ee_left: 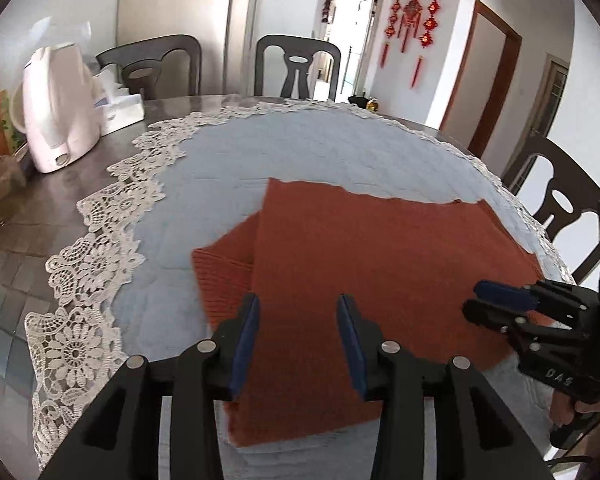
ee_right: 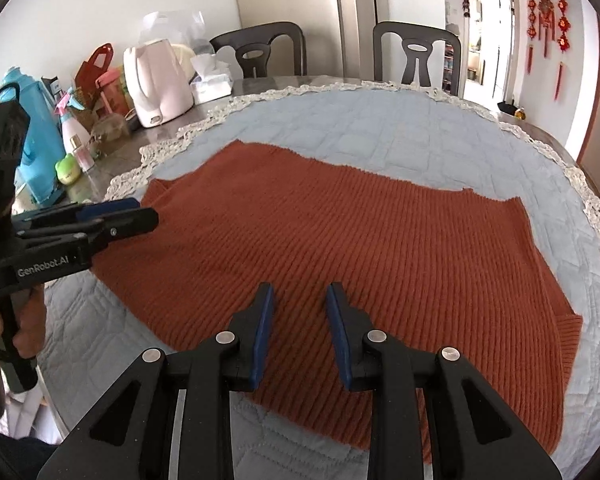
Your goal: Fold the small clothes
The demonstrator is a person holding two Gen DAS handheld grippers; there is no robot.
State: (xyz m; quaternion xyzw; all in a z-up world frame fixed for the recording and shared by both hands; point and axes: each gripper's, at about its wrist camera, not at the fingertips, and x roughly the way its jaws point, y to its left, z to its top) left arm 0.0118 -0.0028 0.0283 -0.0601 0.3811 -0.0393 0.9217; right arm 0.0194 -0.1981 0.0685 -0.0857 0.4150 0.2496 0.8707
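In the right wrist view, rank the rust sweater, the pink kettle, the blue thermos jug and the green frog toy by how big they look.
1. Rust sweater
2. Pink kettle
3. Blue thermos jug, partly hidden behind the left gripper, so its rank against the kettle is unsure
4. Green frog toy

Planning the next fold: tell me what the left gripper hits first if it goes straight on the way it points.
Likely the rust-red knit garment: the left gripper tilts down with open jaws over it, nothing between. Depth is unclear.
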